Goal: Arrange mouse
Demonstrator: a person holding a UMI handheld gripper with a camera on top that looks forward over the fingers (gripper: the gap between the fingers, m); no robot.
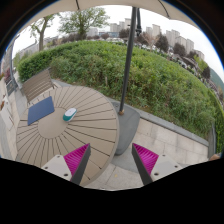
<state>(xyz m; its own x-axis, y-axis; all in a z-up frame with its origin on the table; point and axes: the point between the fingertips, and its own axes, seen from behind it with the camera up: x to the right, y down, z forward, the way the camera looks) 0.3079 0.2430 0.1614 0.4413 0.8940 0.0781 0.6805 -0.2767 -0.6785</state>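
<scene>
The hand-held gripper (111, 160) hangs above the paving with its two fingers spread wide and nothing between them; the magenta pads (76, 156) face each other across an open gap. Its left finger reaches over the near edge of the round slatted counter (85, 130). On that counter, well beyond the fingers, lies the mouse (69, 114), small and pale with a teal tint. Just to the left of the mouse sits a dark blue mouse mat (40, 110), apart from it. To the right of the counter stands a dark parasol pole (127, 60), and a green hedge (150, 75) runs behind.
</scene>
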